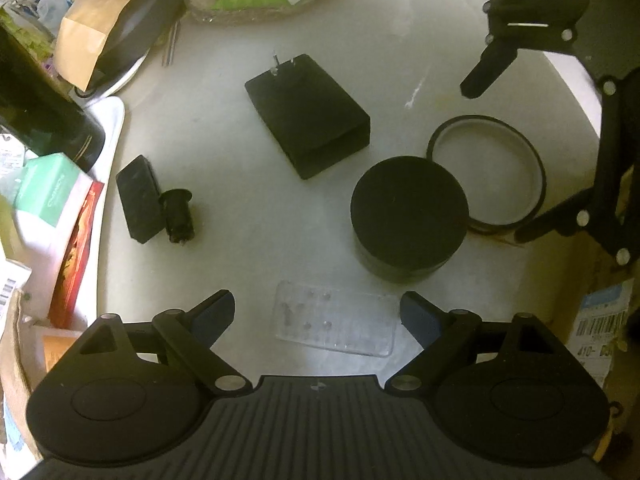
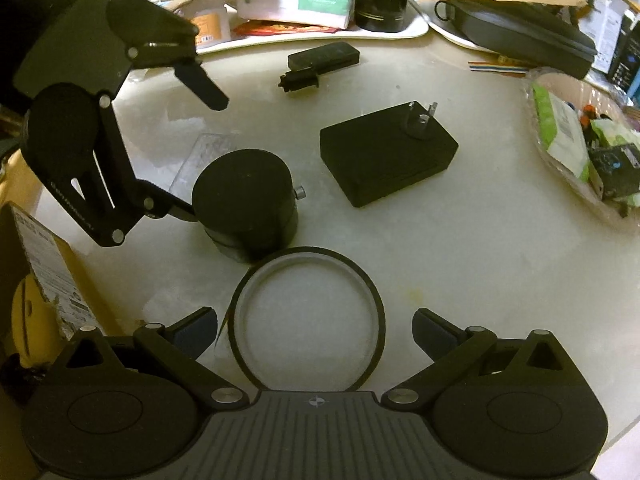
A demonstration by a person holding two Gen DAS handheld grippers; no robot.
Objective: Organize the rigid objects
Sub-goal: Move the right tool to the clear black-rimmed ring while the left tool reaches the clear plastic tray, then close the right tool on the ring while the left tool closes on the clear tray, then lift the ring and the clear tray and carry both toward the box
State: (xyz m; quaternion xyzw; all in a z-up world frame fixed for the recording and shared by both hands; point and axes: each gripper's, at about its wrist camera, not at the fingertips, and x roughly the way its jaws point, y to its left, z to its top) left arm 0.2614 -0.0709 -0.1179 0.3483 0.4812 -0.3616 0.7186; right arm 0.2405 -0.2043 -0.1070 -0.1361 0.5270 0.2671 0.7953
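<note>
tape ring lies flat between right gripper fingers, spread wide, holding nothing. left gripper also spread & empty, over clear plate.

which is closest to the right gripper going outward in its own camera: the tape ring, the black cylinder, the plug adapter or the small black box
1. tape ring, right between the open fingers of the right gripper
2. black cylinder, just beyond, left of centre
3. plug adapter, further back, right of centre
4. small black box, farthest, by the tray
</note>
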